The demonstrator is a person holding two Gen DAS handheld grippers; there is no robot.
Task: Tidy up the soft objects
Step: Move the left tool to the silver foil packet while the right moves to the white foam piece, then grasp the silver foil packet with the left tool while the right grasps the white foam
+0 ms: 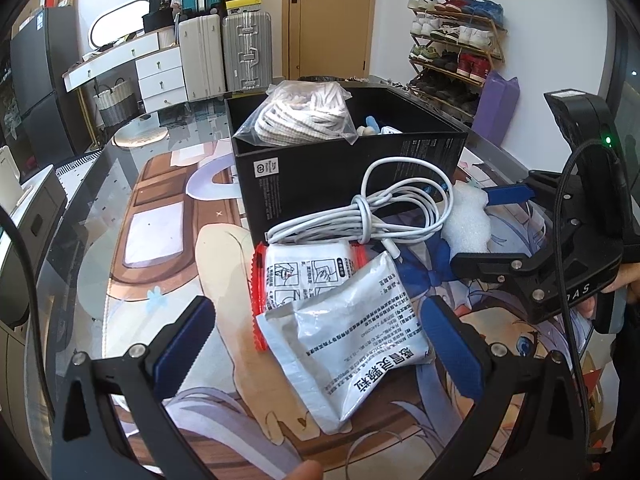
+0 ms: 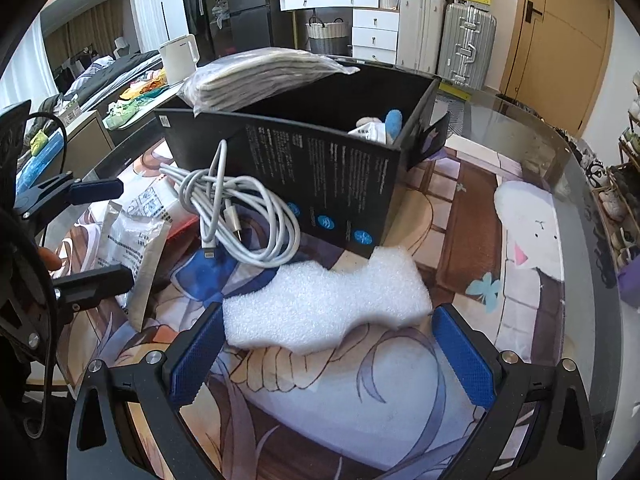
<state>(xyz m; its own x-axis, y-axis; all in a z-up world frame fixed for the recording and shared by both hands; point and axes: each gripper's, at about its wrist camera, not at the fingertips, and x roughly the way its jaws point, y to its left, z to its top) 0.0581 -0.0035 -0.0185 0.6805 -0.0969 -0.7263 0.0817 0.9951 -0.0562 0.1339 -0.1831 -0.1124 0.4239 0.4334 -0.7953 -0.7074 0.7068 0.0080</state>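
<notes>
A black box [image 1: 340,168] stands on the printed mat and holds a bagged white cloth [image 1: 304,114] and small items. In front lie a coiled white cable [image 1: 384,216], a red-edged white packet [image 1: 304,270] and a silver packet [image 1: 352,340]. My left gripper [image 1: 316,344] is open around the silver packet. A white foam piece [image 2: 328,304] lies on the mat between the open fingers of my right gripper [image 2: 328,356]. The box [image 2: 320,176], cable [image 2: 240,216] and silver packet [image 2: 136,248] also show in the right wrist view, as does the left gripper [image 2: 100,236].
The glass table edge [image 2: 576,184] curves on the right. Suitcases [image 1: 224,56], a white dresser [image 1: 152,68], a door [image 1: 328,16] and a shoe rack [image 1: 452,48] stand behind the table. A white kettle [image 2: 178,58] sits beyond the box.
</notes>
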